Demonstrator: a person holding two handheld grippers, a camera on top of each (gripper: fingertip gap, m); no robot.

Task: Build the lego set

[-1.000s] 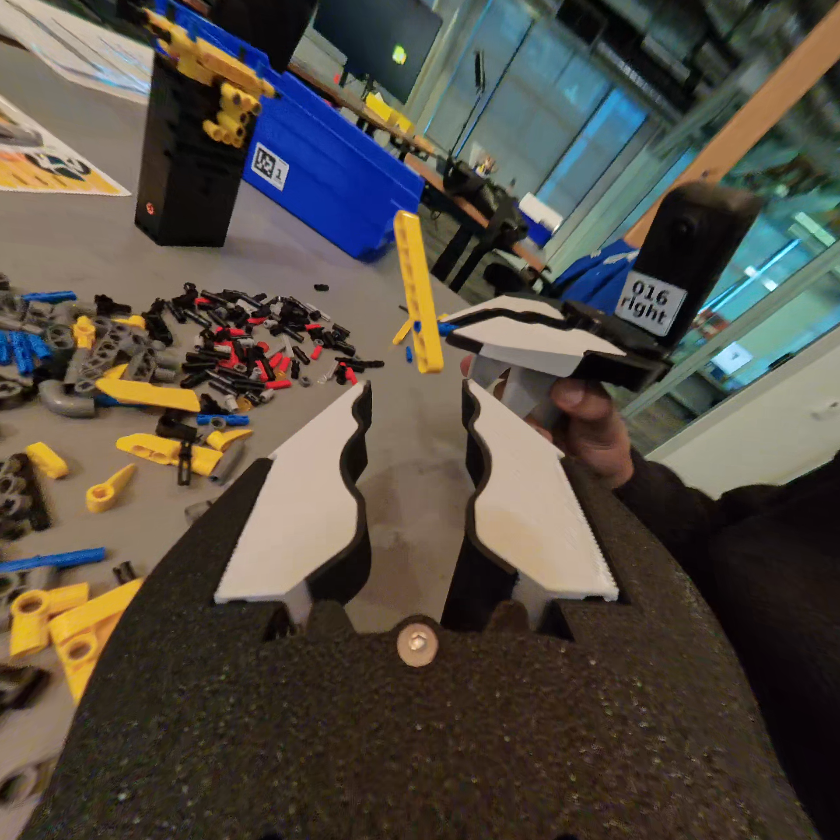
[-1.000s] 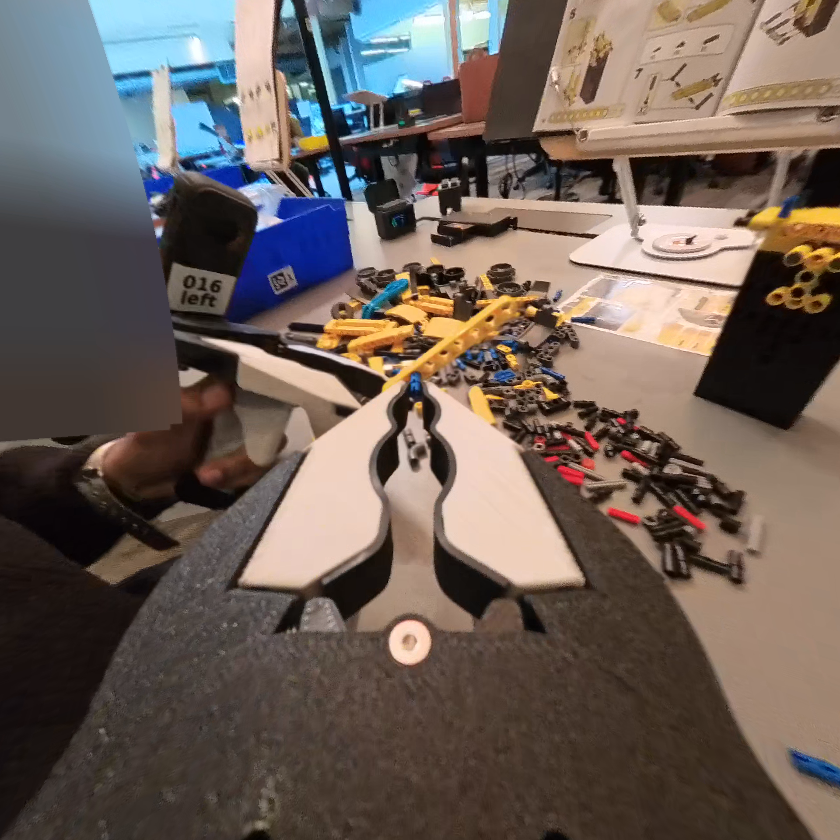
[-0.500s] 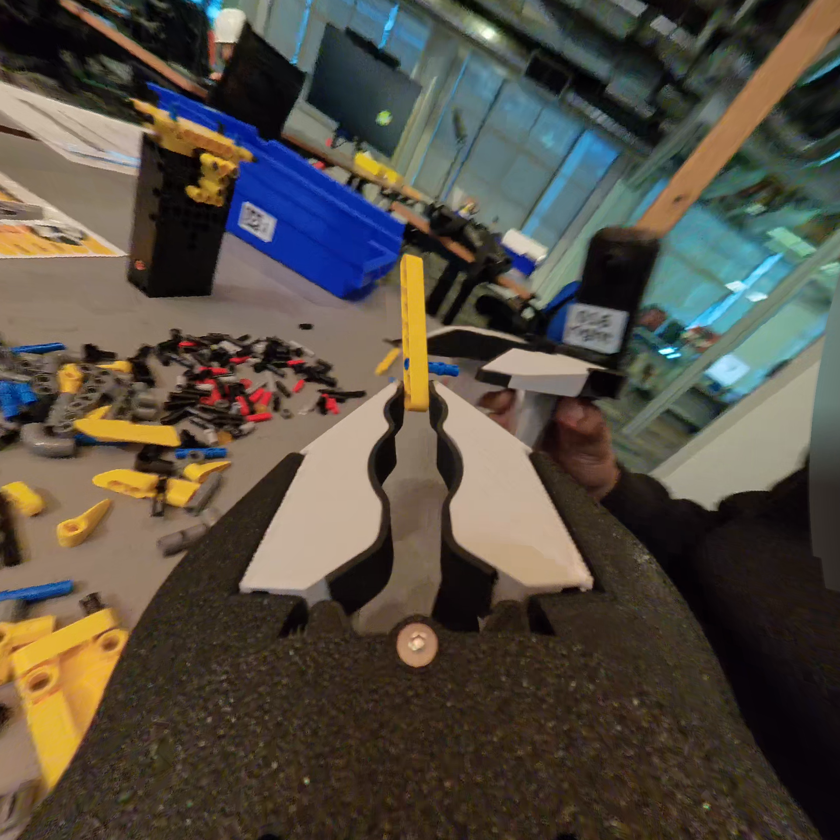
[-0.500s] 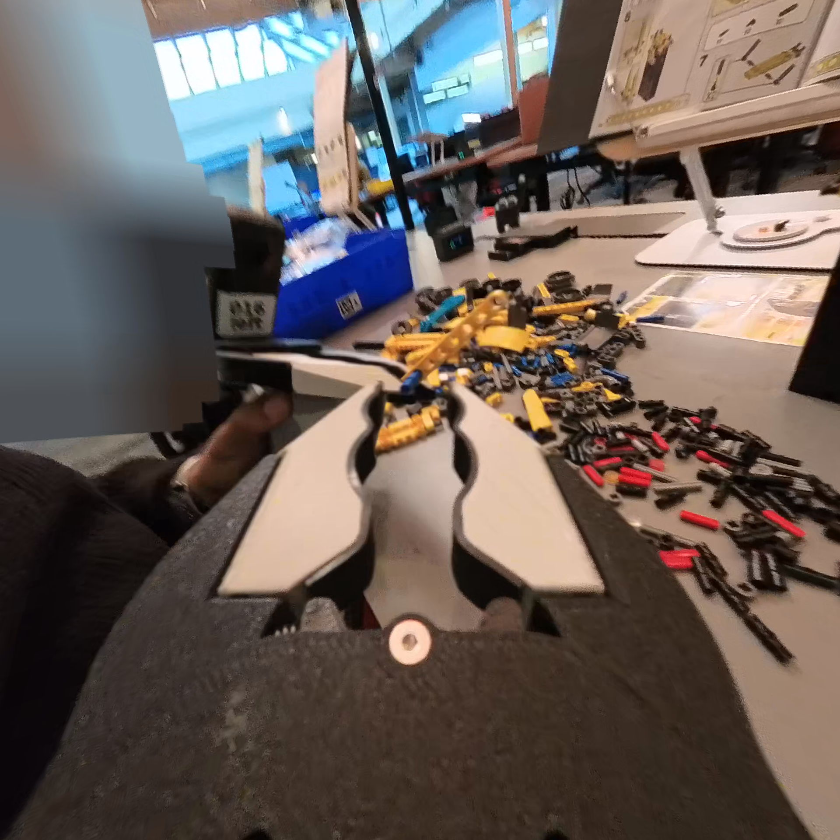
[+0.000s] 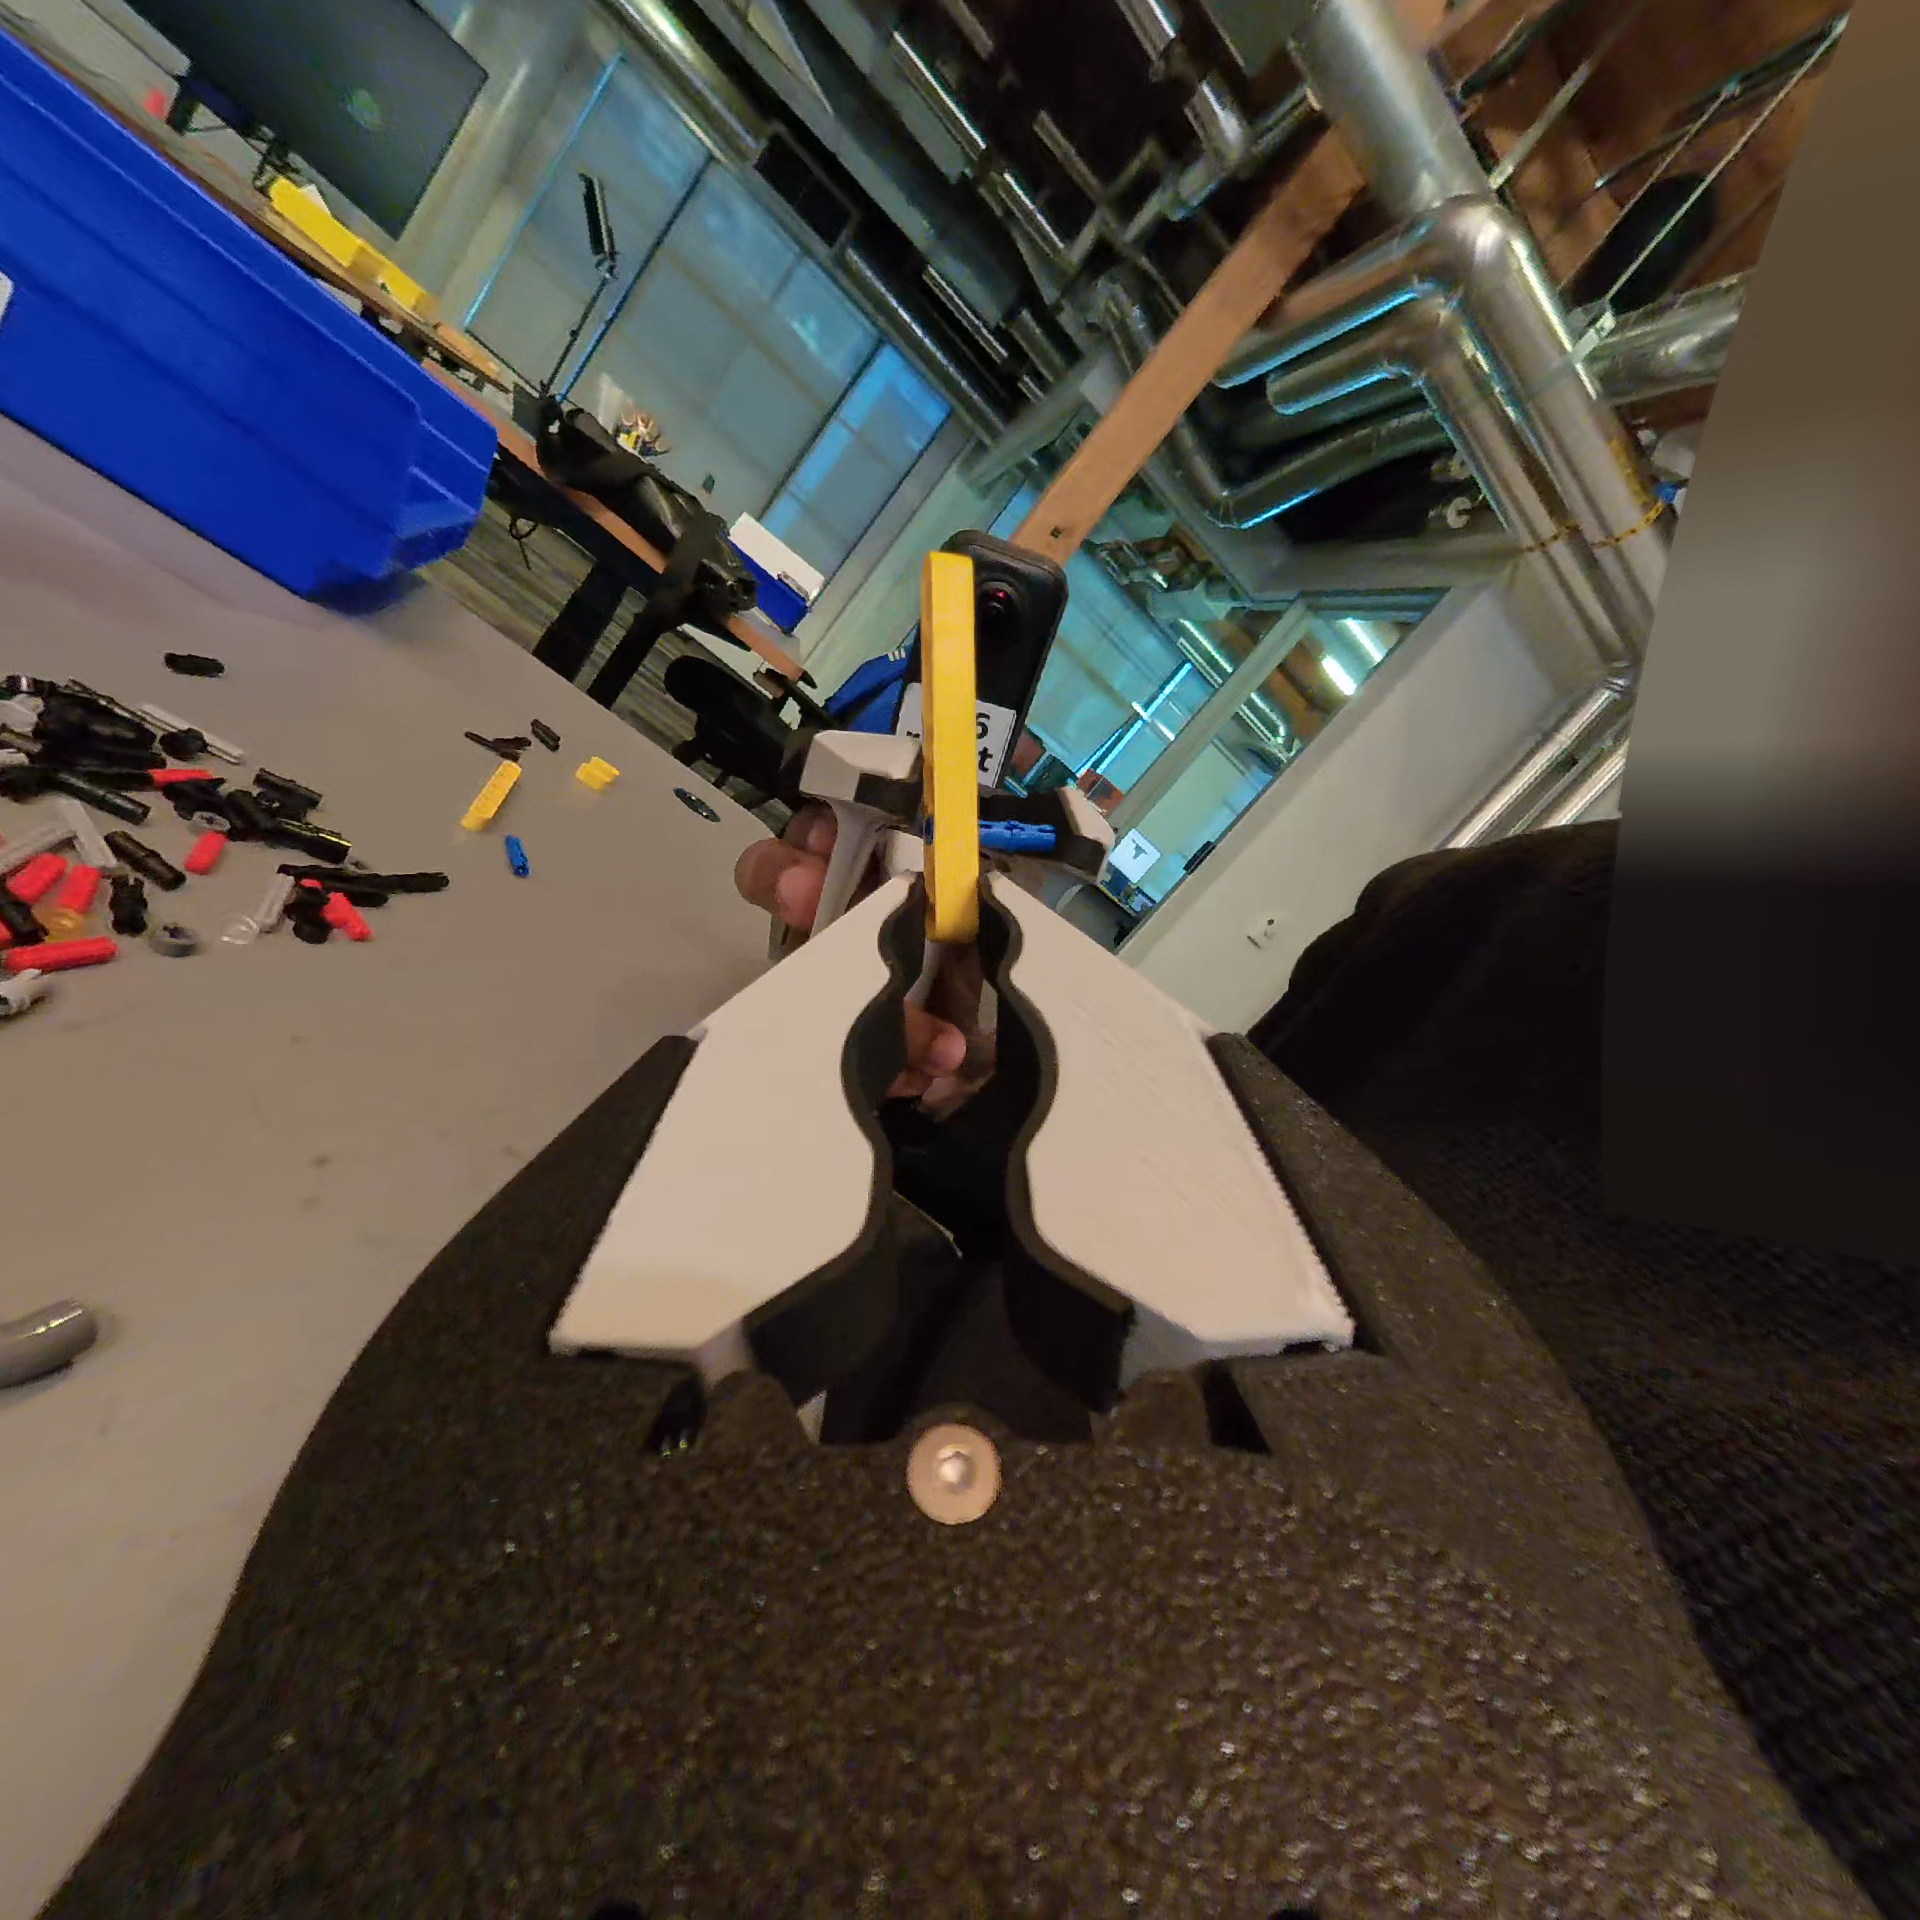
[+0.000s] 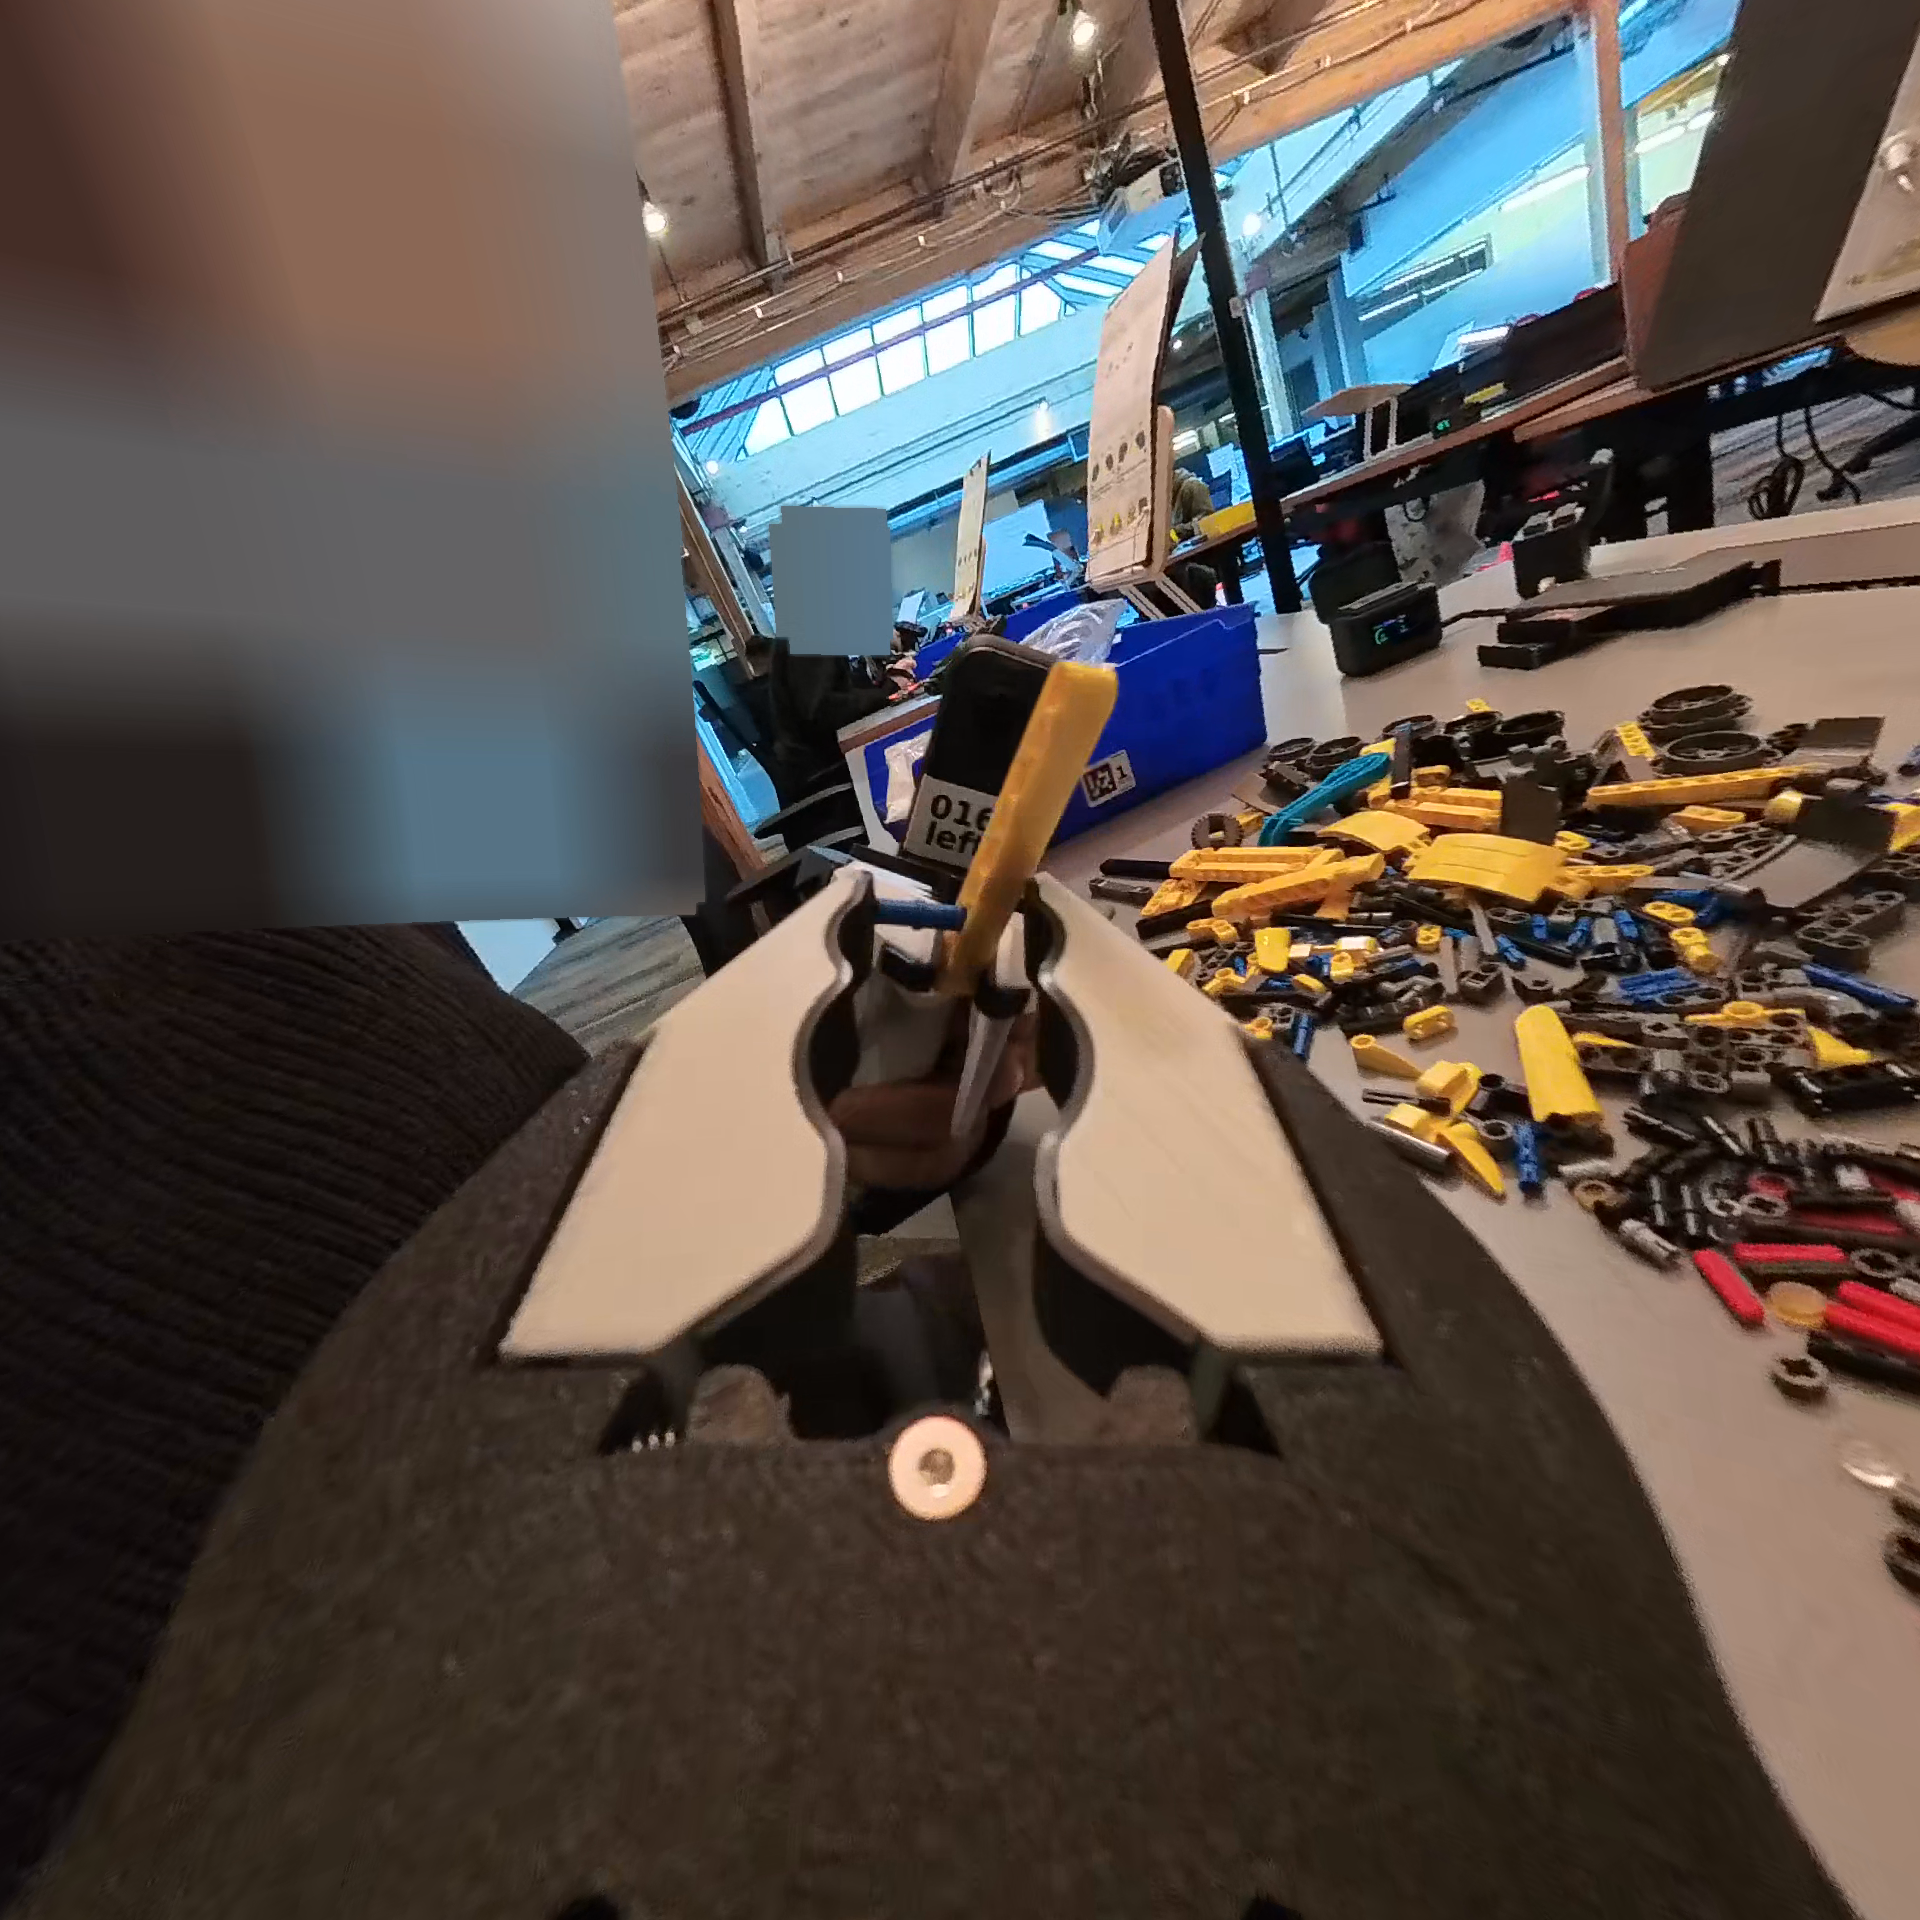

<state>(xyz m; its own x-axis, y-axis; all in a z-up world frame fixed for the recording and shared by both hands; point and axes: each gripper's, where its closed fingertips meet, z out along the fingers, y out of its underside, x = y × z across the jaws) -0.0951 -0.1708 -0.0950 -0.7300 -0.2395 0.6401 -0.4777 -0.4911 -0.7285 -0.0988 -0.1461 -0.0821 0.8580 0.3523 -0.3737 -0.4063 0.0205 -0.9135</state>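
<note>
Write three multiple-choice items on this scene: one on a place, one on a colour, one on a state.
1. Where is the beam?
A. Clamped in the left gripper
B. Flat on the table
C. In a bin

2. What colour is the pin stuck in the beam?
A. Red
B. Blue
C. Grey

3. How is the right gripper?
A. Shut on the pin
B. Open
C. Out of view

Answers:
1. A: its tips pinch the beam's lower end.
2. B: the pin juts out blue in both views.
3. B: its fingers stand well apart, one on each side of the beam.
</note>
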